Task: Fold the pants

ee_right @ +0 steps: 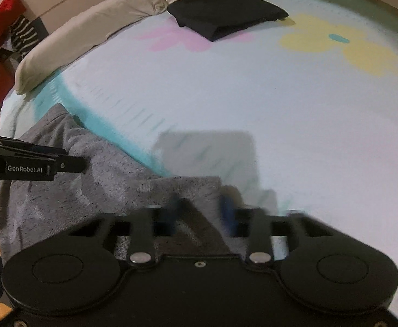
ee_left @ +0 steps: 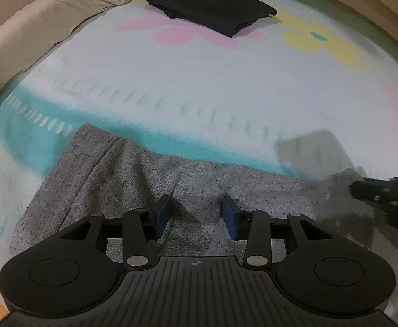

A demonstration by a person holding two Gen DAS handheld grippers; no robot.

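Left gripper (ee_left: 196,215) low centre, fingers spread over grey pants (ee_left: 112,179), rumpled, speckled, on floral bedspread (ee_left: 199,87). Right gripper (ee_right: 201,212) blurred, spread, pants edge between fingers. Folded black garment (ee_left: 212,8) top centre.

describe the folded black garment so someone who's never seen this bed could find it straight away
Start from the bed cover, pale with big flowers. At its far end, just past the beige pillow, lies the folded black garment, overlapping the pink flower. It is a neat dark rectangle, unlike the rumpled grey pants near the grippers.
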